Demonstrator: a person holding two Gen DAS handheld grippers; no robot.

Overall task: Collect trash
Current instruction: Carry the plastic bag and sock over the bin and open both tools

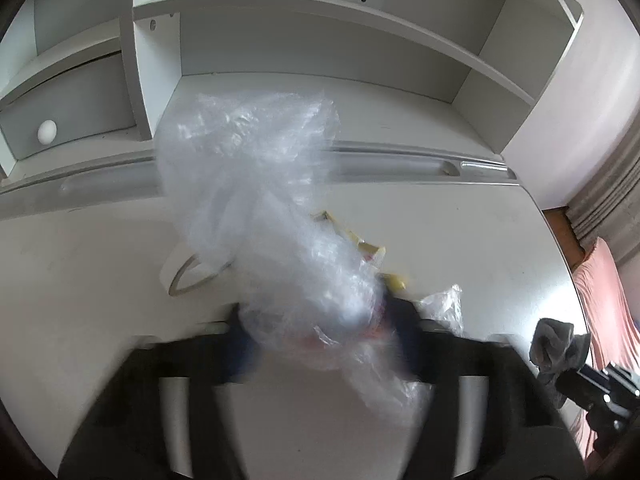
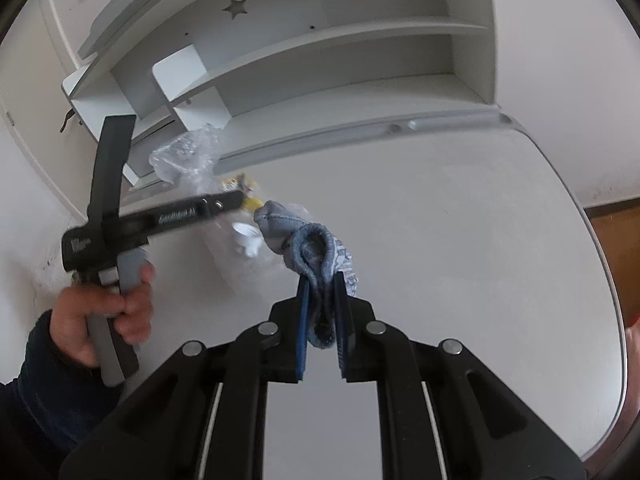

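Note:
My left gripper [image 1: 324, 332] is shut on a crumpled clear plastic bag [image 1: 264, 200] and holds it up over the white desk [image 1: 460, 240]. The bag hides most of the fingertips. Behind it on the desk lie a yellow wrapper [image 1: 360, 240], a paper cup on its side [image 1: 192, 276] and a small piece of clear plastic [image 1: 444, 304]. My right gripper [image 2: 323, 300] is shut on a grey-blue sock [image 2: 316, 248] and holds it above the desk [image 2: 440, 220]. In the right wrist view the left gripper [image 2: 236, 200] shows at the left with the bag [image 2: 184, 156].
White shelves [image 1: 320, 32] rise behind the desk, with a drawer and its round knob [image 1: 47, 132] at the left. A rail [image 1: 400, 160] runs along the desk's back. A pink cloth [image 1: 608, 312] and curtain lie off the desk's right edge.

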